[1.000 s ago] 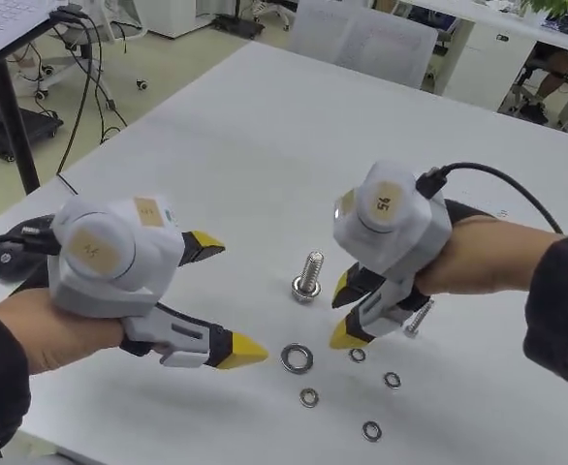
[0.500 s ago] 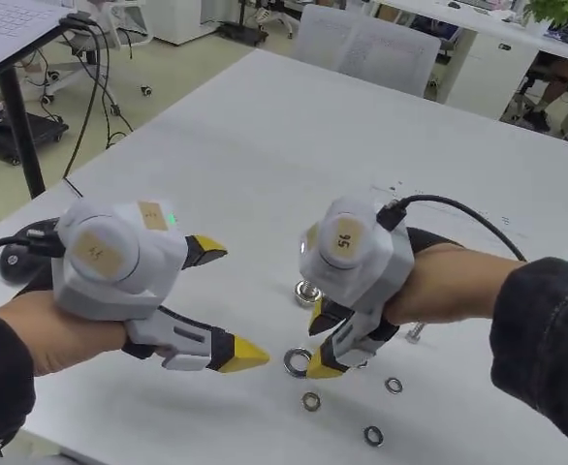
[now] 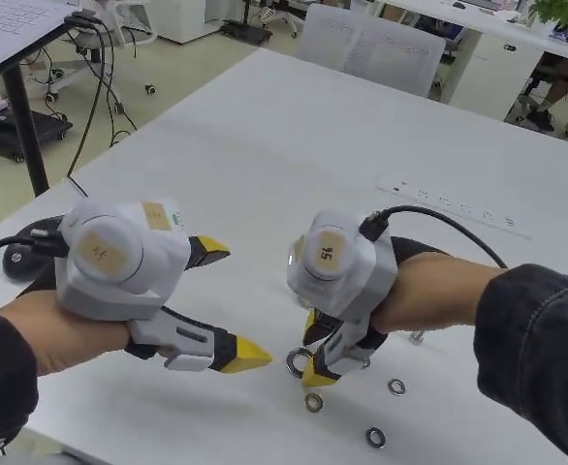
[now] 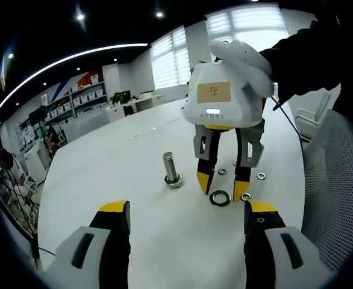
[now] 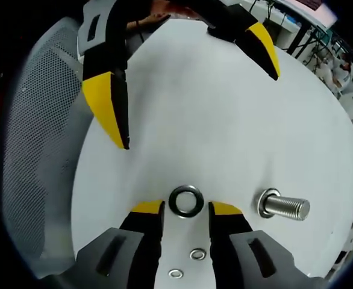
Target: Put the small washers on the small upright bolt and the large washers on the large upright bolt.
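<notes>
Right gripper view has the big washer [image 5: 185, 201] lying flat on the white table [image 5: 182, 132], right between the two yellow tips of the right gripper [image 5: 187, 209]. The jaws are open a little, about as wide as the washer, one on each side, and they do not hold it yet. I cannot tell if they touch it. The big bolt [image 5: 283, 206] stands up just on the far side of the washer. Three small washers [image 3: 313, 401] lie near and to the right of it. The left gripper [image 3: 228, 300] is off to the left, jaws wide open and empty. The step looks like picking up the big washer. Next, I think the jaws must squeeze shut on its rim, lift it, and lower its hole over the big bolt. The washer is thin and flat, so it could slip out
</notes>
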